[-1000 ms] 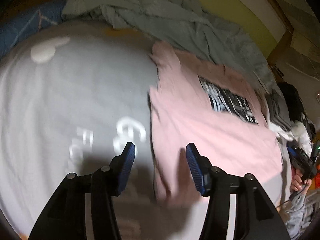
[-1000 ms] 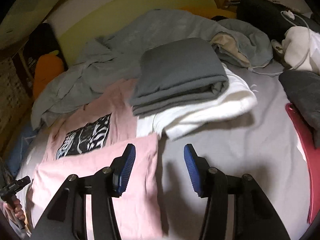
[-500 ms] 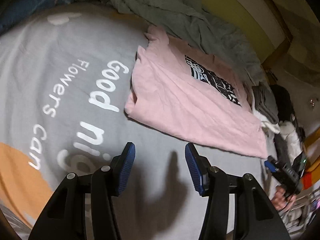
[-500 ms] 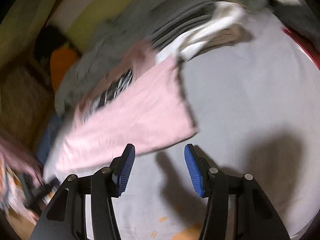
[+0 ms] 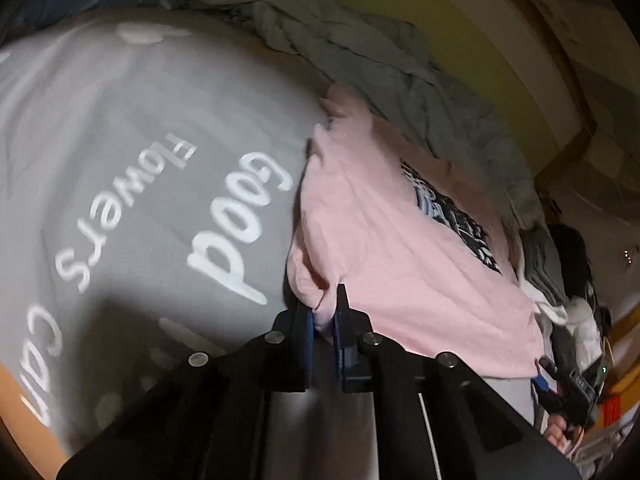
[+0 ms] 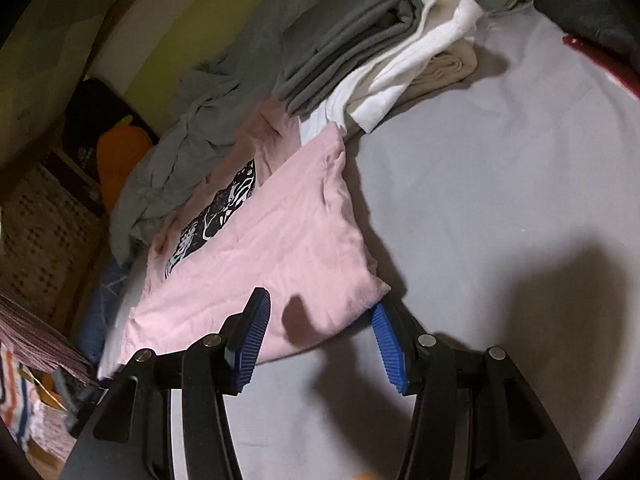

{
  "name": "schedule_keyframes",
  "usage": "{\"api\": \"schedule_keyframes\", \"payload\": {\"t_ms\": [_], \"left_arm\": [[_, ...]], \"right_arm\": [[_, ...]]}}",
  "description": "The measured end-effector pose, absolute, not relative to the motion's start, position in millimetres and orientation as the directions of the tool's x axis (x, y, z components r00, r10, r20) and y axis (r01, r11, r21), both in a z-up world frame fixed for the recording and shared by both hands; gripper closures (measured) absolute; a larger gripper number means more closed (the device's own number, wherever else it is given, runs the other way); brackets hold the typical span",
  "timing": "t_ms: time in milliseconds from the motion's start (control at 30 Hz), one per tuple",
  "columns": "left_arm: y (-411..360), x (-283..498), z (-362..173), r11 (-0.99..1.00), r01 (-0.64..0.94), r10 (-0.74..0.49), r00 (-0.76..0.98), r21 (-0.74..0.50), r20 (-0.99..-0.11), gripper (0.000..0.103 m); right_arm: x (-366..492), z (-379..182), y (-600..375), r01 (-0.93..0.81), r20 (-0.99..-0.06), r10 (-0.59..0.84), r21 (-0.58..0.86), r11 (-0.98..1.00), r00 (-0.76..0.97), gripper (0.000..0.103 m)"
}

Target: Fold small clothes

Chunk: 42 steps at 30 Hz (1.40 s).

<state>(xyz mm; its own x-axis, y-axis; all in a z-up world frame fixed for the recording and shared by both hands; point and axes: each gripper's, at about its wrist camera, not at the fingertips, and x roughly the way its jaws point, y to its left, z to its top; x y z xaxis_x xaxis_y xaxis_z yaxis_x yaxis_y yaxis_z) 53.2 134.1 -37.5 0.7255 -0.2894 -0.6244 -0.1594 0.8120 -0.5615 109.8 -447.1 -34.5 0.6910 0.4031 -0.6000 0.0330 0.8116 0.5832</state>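
Note:
A pink t-shirt (image 5: 392, 240) with a black-and-white print lies partly folded on the grey bed sheet (image 5: 120, 140). My left gripper (image 5: 323, 316) is shut on the shirt's near left corner, with pink cloth bunched between the blue pads. In the right wrist view the same shirt (image 6: 280, 248) lies ahead. My right gripper (image 6: 320, 340) is open, its jaws either side of the shirt's near right corner; the right pad (image 6: 388, 344) sits at the corner's edge. The right gripper also shows far right in the left wrist view (image 5: 568, 384).
A crumpled grey-green blanket (image 5: 380, 60) lies behind the shirt against the yellow headboard (image 5: 460, 40). A stack of folded grey (image 6: 344, 40) and white (image 6: 400, 64) clothes sits beside the shirt. Dark clothes (image 6: 592, 4) lie far right. White lettering (image 5: 236, 224) marks the sheet.
My left gripper moved forward and closed on the shirt's near left corner. My right gripper swung in to the near right corner and stays open.

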Motion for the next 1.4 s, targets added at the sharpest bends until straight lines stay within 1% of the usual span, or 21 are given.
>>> {"api": "schedule_keyframes", "payload": {"t_ms": [33, 67, 100, 133, 200, 267, 300, 400, 533, 633, 733, 833, 900, 1000, 1067, 1133, 1300, 1400], "left_arm": [[133.4, 50.2, -34.1, 0.812, -0.169, -0.273, 0.736, -0.559, -0.620, 0.096], [128.9, 46.6, -27.7, 0.832, -0.165, -0.246, 0.746, -0.530, -0.619, 0.097], [124.1, 40.9, -19.9, 0.854, -0.161, -0.214, 0.759, -0.495, -0.615, 0.097], [124.7, 32.8, -14.3, 0.858, -0.153, -0.205, 0.772, -0.490, -0.601, 0.097], [126.8, 20.0, -6.7, 0.851, -0.136, -0.220, 0.785, -0.508, -0.580, 0.097], [132.9, 3.4, 2.6, 0.838, -0.137, -0.231, 0.788, -0.528, -0.571, 0.097], [136.9, -7.6, 7.2, 0.835, -0.137, -0.232, 0.791, -0.533, -0.567, 0.097], [143.1, -42.0, 14.7, 0.843, -0.130, -0.207, 0.817, -0.522, -0.538, 0.097], [141.2, -83.9, 12.4, 0.853, -0.133, -0.191, 0.820, -0.505, -0.540, 0.097], [138.0, -103.7, 15.9, 0.864, -0.125, -0.174, 0.834, -0.487, -0.523, 0.097], [135.9, -110.8, 17.5, 0.859, -0.126, -0.177, 0.836, -0.497, -0.519, 0.097], [132.5, -111.1, 11.8, 0.871, -0.144, -0.159, 0.822, -0.469, -0.547, 0.097], [133.6, -110.4, 6.3, 0.864, -0.150, -0.168, 0.813, -0.480, -0.557, 0.097], [134.9, -112.0, 6.5, 0.859, -0.148, -0.178, 0.811, -0.491, -0.557, 0.097], [131.7, -108.6, 12.7, 0.874, -0.146, -0.161, 0.812, -0.463, -0.561, 0.097], [130.5, -101.3, 20.4, 0.877, -0.143, -0.156, 0.818, -0.459, -0.553, 0.097], [136.2, -49.1, 47.5, 0.852, -0.164, -0.173, 0.807, -0.497, -0.564, 0.097], [134.0, 2.4, 52.3, 0.862, -0.201, -0.160, 0.764, -0.466, -0.625, 0.097]], "right_arm": [[108.4, -34.4, -450.3, 0.039, -0.599, 0.398, 0.583, 0.811, 0.695, 0.070], [108.2, -33.2, -452.7, 0.046, -0.604, 0.383, 0.573, 0.818, 0.699, 0.100], [107.6, -33.3, -454.6, 0.053, -0.606, 0.374, 0.568, 0.821, 0.702, 0.101], [105.3, -33.2, -457.3, 0.055, -0.594, 0.382, 0.586, 0.809, 0.709, 0.101], [95.6, -25.0, -457.1, 0.034, -0.562, 0.378, 0.588, 0.808, 0.736, 0.101], [76.8, -9.9, -455.5, 0.013, -0.535, 0.345, 0.555, 0.832, 0.771, 0.101], [64.8, -4.9, -455.9, 0.020, -0.528, 0.338, 0.559, 0.829, 0.779, 0.101], [10.3, 2.7, -457.1, 0.010, -0.469, 0.353, 0.611, 0.791, 0.810, 0.101], [-54.8, -8.2, -451.9, 0.050, -0.491, 0.288, 0.566, 0.823, 0.822, 0.101], [-83.0, -13.6, -454.7, 0.062, -0.496, 0.283, 0.570, 0.819, 0.821, 0.101], [-91.7, -16.2, -459.0, 0.083, -0.502, 0.274, 0.579, 0.811, 0.820, 0.101], [-96.6, -20.2, -463.3, 0.096, -0.508, 0.273, 0.586, 0.805, 0.817, 0.101], [-96.2, -22.2, -463.2, 0.103, -0.516, 0.274, 0.587, 0.803, 0.811, 0.101], [-90.2, -22.3, -459.0, 0.126, -0.549, 0.244, 0.551, 0.825, 0.800, 0.101], [-89.2, -16.1, -458.4, 0.110, -0.531, 0.248, 0.553, 0.826, 0.810, 0.101], [-79.7, -6.7, -460.0, 0.084, -0.509, 0.267, 0.565, 0.821, 0.818, 0.101], [-37.9, 24.5, -458.6, 0.023, -0.462, 0.298, 0.572, 0.820, 0.836, 0.101], [1.9, 39.4, -453.6, 0.013, -0.468, 0.312, 0.571, 0.821, 0.827, 0.101]]}}
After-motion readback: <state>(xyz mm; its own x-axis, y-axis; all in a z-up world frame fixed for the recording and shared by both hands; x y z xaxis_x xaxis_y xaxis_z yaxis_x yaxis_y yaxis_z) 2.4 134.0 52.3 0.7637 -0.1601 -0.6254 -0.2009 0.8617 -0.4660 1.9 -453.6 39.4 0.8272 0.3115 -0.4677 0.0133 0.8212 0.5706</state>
